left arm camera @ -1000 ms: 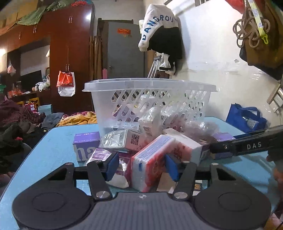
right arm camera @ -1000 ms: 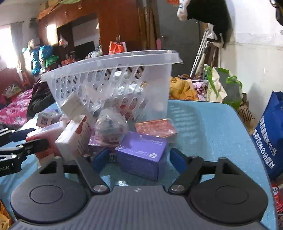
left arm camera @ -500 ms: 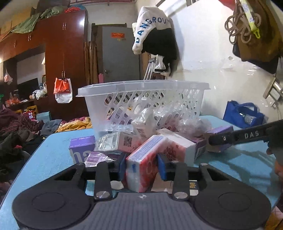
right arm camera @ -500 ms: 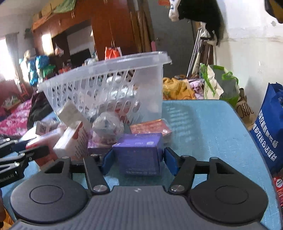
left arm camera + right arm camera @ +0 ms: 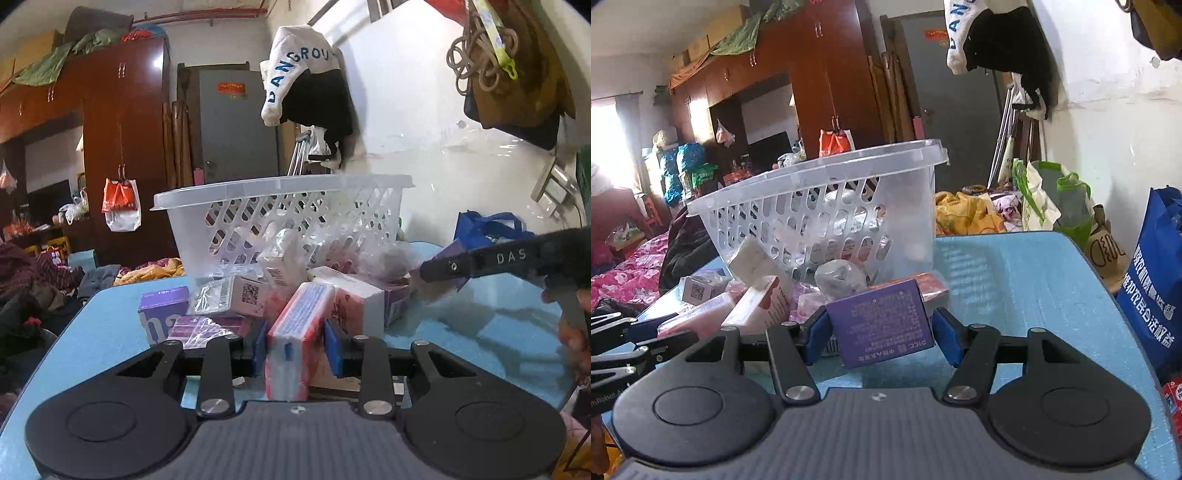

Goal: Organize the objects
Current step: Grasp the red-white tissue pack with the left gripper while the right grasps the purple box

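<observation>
Left gripper [image 5: 295, 345]: was apart, now clamped on red-and-white wrapped tissue pack [image 5: 295, 332], before clear plastic lattice basket [image 5: 284, 214]. Right gripper [image 5: 877, 334]: narrowed, clamped on purple cardboard box [image 5: 882, 321], tilted, raised off blue desk [image 5: 1015, 273] before basket.

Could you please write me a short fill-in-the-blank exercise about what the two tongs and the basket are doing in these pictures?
1. The left tongs are closing on a pink and ____ soft pack.
2. The right tongs grip a box whose colour is ____.
3. The clear plastic basket stands on a table with a ____ top.
4. Most of the loose packs lie ____ the basket, in front of it.

Missing words: white; purple; blue; outside
</observation>
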Demonstrator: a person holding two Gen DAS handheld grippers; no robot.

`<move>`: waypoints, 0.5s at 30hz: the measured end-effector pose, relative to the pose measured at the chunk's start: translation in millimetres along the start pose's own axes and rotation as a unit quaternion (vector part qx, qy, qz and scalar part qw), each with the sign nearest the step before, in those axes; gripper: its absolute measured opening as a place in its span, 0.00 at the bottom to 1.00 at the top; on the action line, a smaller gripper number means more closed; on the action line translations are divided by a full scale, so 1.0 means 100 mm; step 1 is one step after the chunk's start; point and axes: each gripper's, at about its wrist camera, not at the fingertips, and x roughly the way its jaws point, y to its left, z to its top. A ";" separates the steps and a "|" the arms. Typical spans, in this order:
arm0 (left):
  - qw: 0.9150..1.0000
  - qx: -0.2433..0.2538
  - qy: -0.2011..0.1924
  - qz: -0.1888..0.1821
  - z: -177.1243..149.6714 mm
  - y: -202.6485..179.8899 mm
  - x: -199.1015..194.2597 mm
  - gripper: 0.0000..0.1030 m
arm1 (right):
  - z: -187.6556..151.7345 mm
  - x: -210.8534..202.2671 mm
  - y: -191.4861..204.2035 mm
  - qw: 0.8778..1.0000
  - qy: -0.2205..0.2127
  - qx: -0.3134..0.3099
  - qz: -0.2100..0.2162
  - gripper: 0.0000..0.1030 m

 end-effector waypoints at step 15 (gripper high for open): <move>0.999 -0.046 -0.020 -0.001 -0.01 0.19 -0.10 0.30 | -0.03 -0.15 0.06 0.998 -0.061 -0.009 -0.007 0.59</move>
